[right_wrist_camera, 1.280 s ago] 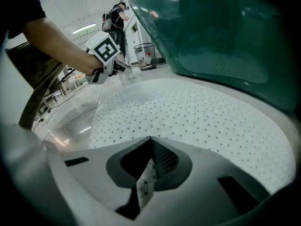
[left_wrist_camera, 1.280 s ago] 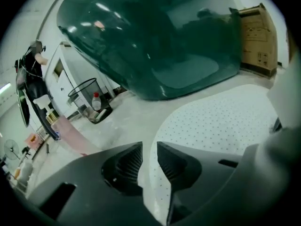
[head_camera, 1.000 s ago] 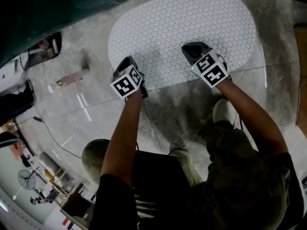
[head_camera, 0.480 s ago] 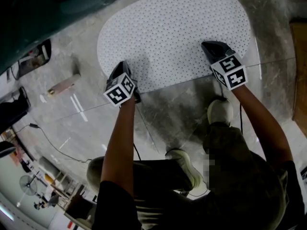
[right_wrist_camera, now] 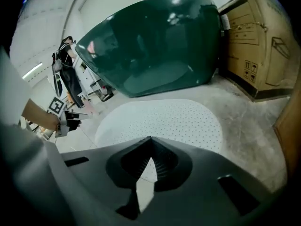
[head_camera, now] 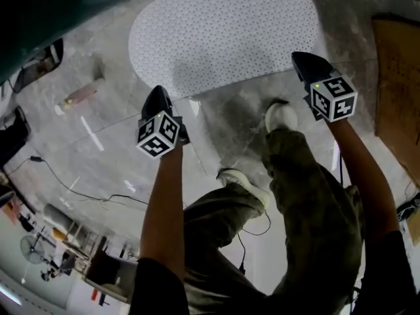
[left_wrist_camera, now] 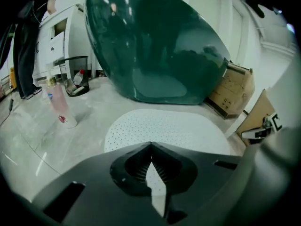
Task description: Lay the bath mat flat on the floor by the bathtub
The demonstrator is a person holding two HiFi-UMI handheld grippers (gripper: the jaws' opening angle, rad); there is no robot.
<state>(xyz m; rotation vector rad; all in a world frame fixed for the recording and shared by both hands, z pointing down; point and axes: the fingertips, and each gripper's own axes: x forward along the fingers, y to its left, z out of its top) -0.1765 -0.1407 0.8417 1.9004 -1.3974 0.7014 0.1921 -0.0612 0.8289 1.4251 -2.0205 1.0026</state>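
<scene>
The white dotted bath mat (head_camera: 223, 35) lies flat on the grey floor beside the dark green bathtub (head_camera: 52, 12). My left gripper (head_camera: 157, 93) hovers off the mat's near left edge. Its jaws are closing and meet at the tip with nothing between them. My right gripper (head_camera: 300, 58) hangs at the mat's near right corner, shut and empty. In the left gripper view the mat (left_wrist_camera: 164, 128) stretches ahead of the closed tip (left_wrist_camera: 150, 145), with the tub (left_wrist_camera: 150, 46) behind. The right gripper view shows the same mat (right_wrist_camera: 160, 119) and tub (right_wrist_camera: 150, 46).
A pink bottle (head_camera: 82, 94) lies on the floor left of the mat. Cardboard boxes (head_camera: 397, 77) stand at the right. A black cable (head_camera: 79, 189) trails across the floor at the left. The person's shoes (head_camera: 281, 115) stand just short of the mat.
Both grippers have drawn back from the mat's near edge and now hang clear of it. The mat stays flat. The person's legs have shifted under the view.
</scene>
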